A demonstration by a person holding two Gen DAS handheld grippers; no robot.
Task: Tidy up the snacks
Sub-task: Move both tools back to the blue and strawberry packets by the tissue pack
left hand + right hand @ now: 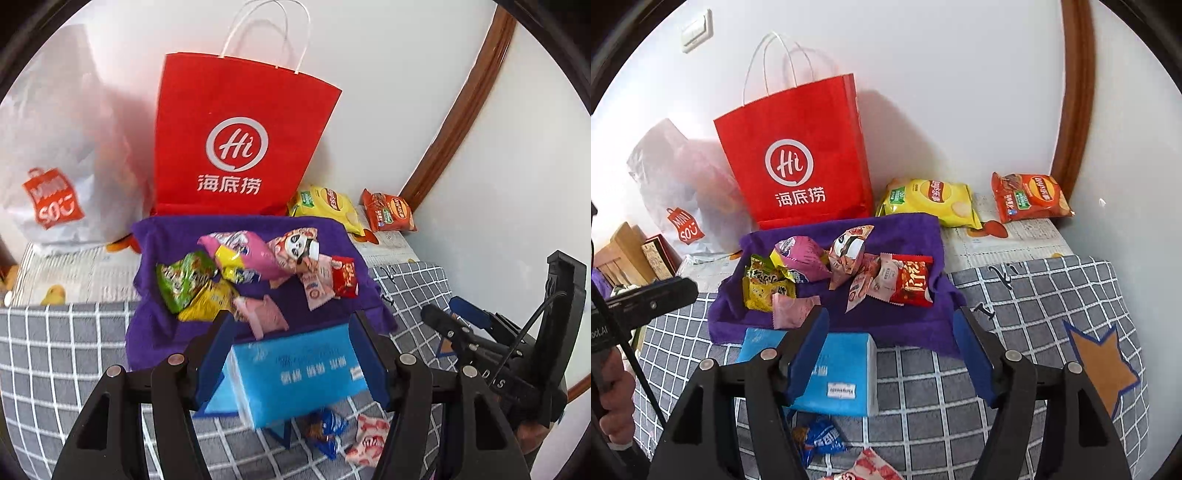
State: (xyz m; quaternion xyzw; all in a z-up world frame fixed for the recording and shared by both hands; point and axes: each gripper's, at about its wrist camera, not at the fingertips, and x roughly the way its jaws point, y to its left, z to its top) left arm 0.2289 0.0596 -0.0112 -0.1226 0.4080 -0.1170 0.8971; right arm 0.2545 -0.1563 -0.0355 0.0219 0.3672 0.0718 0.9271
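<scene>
A purple towel (pixel 177 240) (pixel 905 229) on the checked bedspread carries a pile of small snack packets (pixel 258 266) (pixel 842 269). A blue tissue pack (pixel 295 376) (pixel 846 373) lies in front of it. My left gripper (pixel 291 354) straddles the blue pack, its blue pads at both ends; I cannot tell if they press it. My right gripper (pixel 890 354) is open and empty over the bedspread, just right of the pack. A blue snack (pixel 325 428) (pixel 820 439) and a pink-white snack (pixel 369 439) (pixel 871 465) lie near me.
A red paper bag (pixel 240 140) (pixel 801 158) stands against the wall behind the towel, a white plastic bag (pixel 62 166) (pixel 676 184) to its left. Yellow (pixel 328 206) (pixel 934 199) and orange (pixel 391 210) (pixel 1030 195) chip bags lie at the back right by a wooden door frame (pixel 1075 92).
</scene>
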